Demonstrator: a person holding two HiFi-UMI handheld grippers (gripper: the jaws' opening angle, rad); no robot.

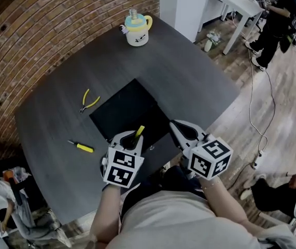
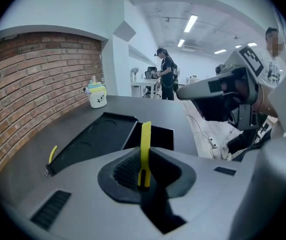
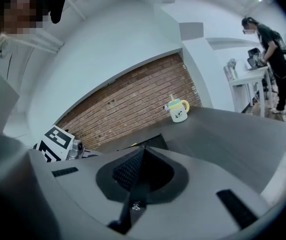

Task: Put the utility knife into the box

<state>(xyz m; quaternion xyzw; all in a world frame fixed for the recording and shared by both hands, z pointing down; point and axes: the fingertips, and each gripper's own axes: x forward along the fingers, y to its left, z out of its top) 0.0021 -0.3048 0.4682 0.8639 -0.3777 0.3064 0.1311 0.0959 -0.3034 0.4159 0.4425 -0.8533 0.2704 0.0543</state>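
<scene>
Near box, perhaps over rim, left gripper clamps utility knife.

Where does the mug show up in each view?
Head view: mug at top centre, near the far edge of the table.
Left gripper view: mug left of centre, at the table's far end.
Right gripper view: mug right of centre, beyond the jaws.
Shared landmark: the brick wall next to the mug.
</scene>
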